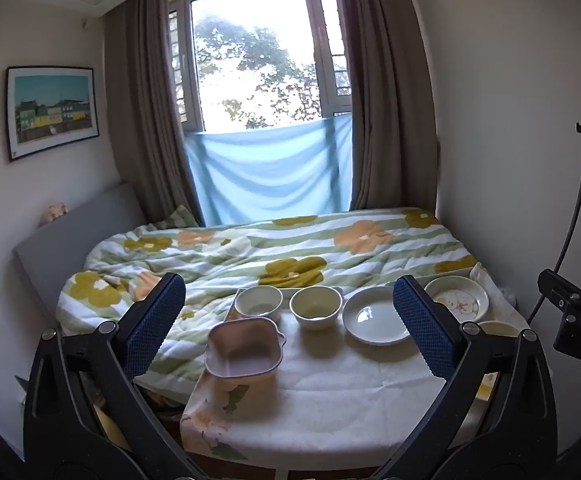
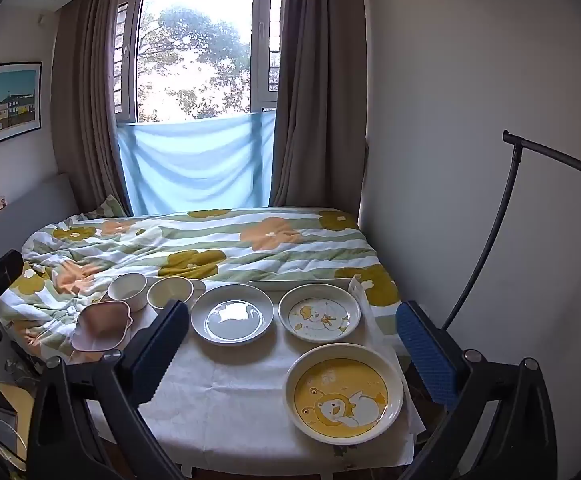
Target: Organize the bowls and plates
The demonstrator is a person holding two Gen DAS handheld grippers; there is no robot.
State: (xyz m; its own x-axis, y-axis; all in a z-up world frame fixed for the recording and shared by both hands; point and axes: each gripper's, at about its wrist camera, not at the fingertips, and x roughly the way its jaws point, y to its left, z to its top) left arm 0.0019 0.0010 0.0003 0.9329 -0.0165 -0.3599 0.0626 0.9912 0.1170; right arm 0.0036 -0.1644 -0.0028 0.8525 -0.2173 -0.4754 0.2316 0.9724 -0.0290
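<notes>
yellow bear plate, right wrist view only

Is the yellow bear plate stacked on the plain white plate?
No, the yellow bear plate lies alone on the cloth, apart from the plain white plate.

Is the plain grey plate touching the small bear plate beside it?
Apart. The right wrist view shows white tablecloth between the grey plate and the bear plate.

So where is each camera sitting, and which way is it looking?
Left wrist view: on the left gripper, looking slightly down across the table at the pink square dish and two bowls; its own open blue-padded fingers show.
Right wrist view: on the right gripper, further right, over the yellow bear plate; its open fingers show.
Both share the plain white plate, bed and window.
</notes>
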